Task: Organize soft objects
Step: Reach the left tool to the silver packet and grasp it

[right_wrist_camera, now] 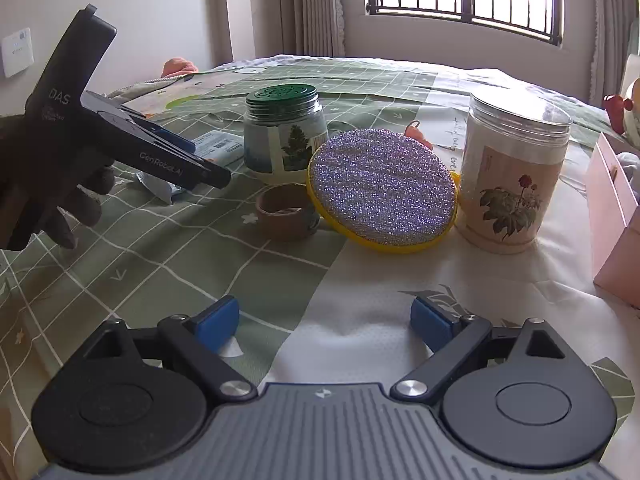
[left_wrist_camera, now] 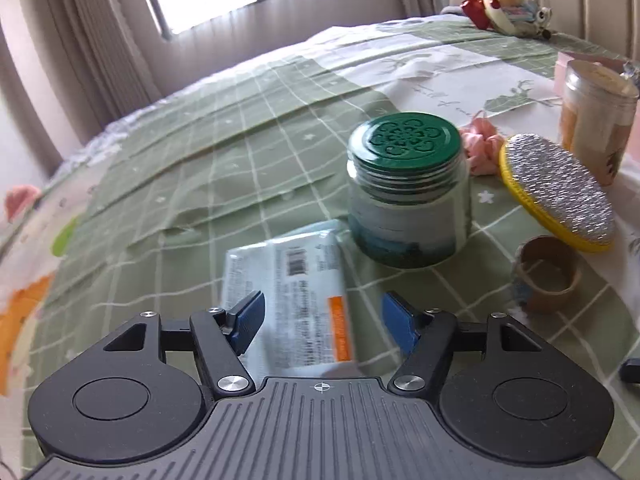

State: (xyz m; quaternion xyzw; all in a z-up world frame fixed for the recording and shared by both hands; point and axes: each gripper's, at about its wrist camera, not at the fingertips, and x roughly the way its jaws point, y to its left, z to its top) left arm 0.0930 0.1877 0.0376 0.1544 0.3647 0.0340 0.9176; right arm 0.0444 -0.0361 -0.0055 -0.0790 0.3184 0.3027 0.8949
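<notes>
Left gripper (left_wrist_camera: 322, 322): jaws wide, holding nothing, poised over a flat packet (left_wrist_camera: 290, 300) on the bed (left_wrist_camera: 200, 160).
Right gripper (right_wrist_camera: 324, 320): jaws wide, holding nothing, low over the bedspread in front of the sponge (right_wrist_camera: 382, 188).
Step in hand: likely a grasp of the packet; best to straddle its narrow width, settle both pads past the edges, then close gently.
Packet: pale, glossy, soft-looking wrapper with barcode and orange strip, lying flat just beside the green-lidded jar (left_wrist_camera: 406, 196).
Sponge: round, yellow-rimmed, silver scrub face, leaning tilted beside a tall jar (right_wrist_camera: 514, 172), a tape roll (right_wrist_camera: 284, 210) at its foot.
</notes>
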